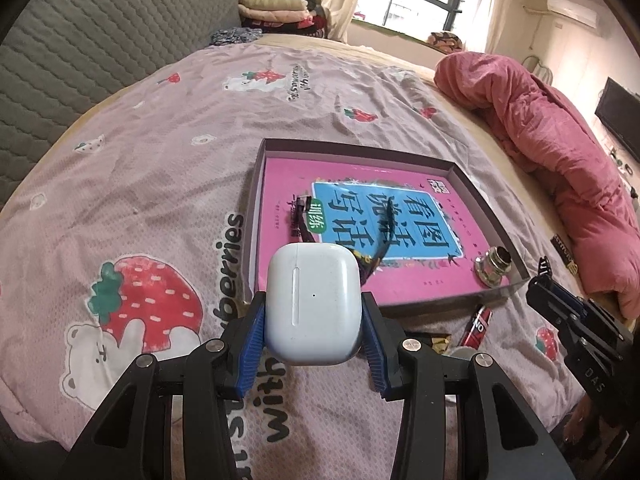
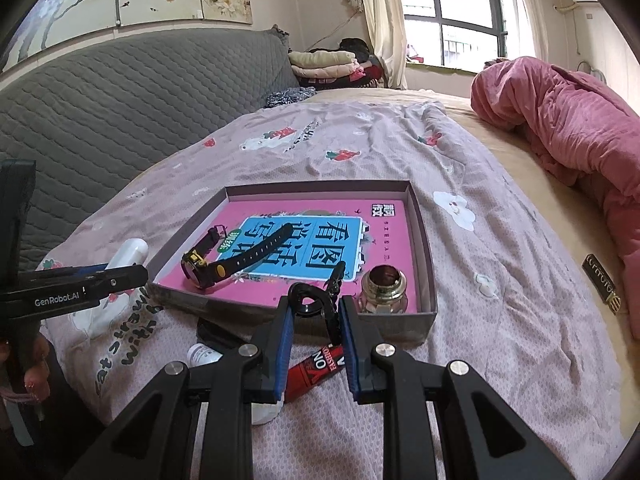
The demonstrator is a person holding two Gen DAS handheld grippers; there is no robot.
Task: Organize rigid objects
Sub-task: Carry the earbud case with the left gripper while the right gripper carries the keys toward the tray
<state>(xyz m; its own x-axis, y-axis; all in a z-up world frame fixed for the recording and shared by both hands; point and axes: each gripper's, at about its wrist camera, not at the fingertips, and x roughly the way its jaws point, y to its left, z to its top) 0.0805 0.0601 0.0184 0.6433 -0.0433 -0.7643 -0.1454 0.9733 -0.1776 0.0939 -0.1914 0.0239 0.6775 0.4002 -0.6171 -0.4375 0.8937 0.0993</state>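
Our left gripper [image 1: 313,322] jaws clench the white earbud case [image 1: 313,304] by its smooth sides, low centre frame; light, rigid, slippery, so we grip squarely. Right gripper [image 2: 314,312] jaws pinch a black clip [image 2: 306,300] just before the box [image 2: 424,240] on the bed [image 2: 500,280].

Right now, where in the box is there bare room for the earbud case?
The far half of the box, beyond the watch and up to the back wall, is bare book cover. The near edge is crowded: watch on the left, metal fitting in the right corner, right gripper with its black clip between.
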